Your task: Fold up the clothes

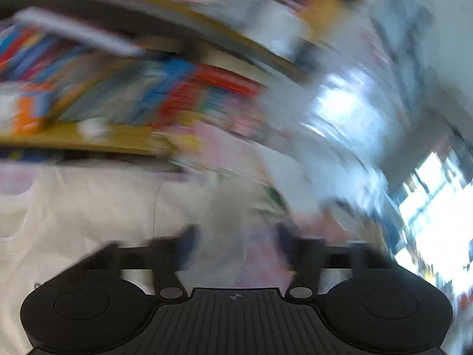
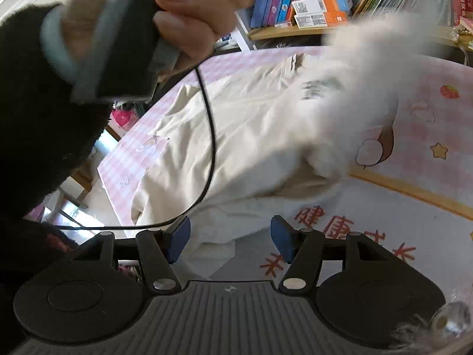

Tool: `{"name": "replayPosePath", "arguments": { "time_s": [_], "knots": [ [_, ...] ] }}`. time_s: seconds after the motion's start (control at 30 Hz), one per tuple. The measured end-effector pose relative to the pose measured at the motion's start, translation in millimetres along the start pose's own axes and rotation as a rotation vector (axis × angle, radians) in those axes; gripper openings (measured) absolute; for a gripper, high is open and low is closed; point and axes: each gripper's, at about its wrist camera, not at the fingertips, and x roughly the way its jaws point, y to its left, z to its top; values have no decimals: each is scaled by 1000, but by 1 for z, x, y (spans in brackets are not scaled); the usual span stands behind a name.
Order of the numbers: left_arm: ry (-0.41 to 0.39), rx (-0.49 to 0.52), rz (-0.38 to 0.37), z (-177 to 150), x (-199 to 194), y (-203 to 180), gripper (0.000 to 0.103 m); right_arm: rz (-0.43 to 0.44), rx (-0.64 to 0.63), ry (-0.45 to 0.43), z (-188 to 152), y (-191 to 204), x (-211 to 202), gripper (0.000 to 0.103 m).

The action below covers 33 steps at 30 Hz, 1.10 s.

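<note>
While the cream sweatshirt (image 2: 236, 136) lies crumpled across the pink checked tablecloth (image 2: 428, 124), reaching its near edge, we judge folding barely begun. Our right gripper (image 2: 227, 236) hangs open beside its hem; our left gripper (image 1: 233, 236) looks open, blur hiding what it holds.

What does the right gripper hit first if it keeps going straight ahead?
Most likely the cream garment spread on the pink tablecloth: its near hem lies just ahead of the open right gripper. Depth is unclear.
</note>
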Motion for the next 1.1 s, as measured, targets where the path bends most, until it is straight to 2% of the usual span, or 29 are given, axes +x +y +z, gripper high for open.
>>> {"name": "replayPosePath", "arguments": {
  "time_s": [0.07, 0.13, 0.23, 0.33, 0.4, 0.53, 0.63, 0.8, 0.93, 1.0, 1.07, 1.1],
  "knots": [
    [15, 52, -21, -18, -2, -10, 78, -5, 8, -4, -4, 1, -2, 58],
    [41, 9, 39, -37, -14, 12, 78, -6, 27, -13, -6, -2, -4, 58],
    [53, -104, 230, -66, -49, 61, 77, -16, 67, -28, -6, -11, -6, 59],
    [39, -219, 435, -94, -99, 103, 76, -35, 120, -40, -1, -25, -6, 59],
    [8, -274, 546, -108, -137, 126, 76, -62, 160, -44, 5, -36, -6, 59],
    [-59, -371, 725, -136, -196, 157, 76, -145, 236, -34, 13, -56, -1, 58],
    [-71, -417, 831, -154, -223, 171, 76, -196, 286, -26, 16, -69, 6, 57],
    [-41, -457, 907, -172, -240, 188, 74, -248, 339, -51, 20, -82, 7, 49],
    [-49, -511, 883, -173, -235, 198, 73, -291, 406, -71, 17, -91, 4, 40],
    [-39, -498, 880, -169, -224, 201, 73, -316, 442, -75, 14, -96, 3, 30],
    [-27, -492, 883, -165, -214, 207, 72, -343, 473, -75, 12, -101, 3, 26],
    [-20, -494, 887, -164, -209, 212, 69, -351, 482, -79, 11, -102, 2, 25]
  ]
}}
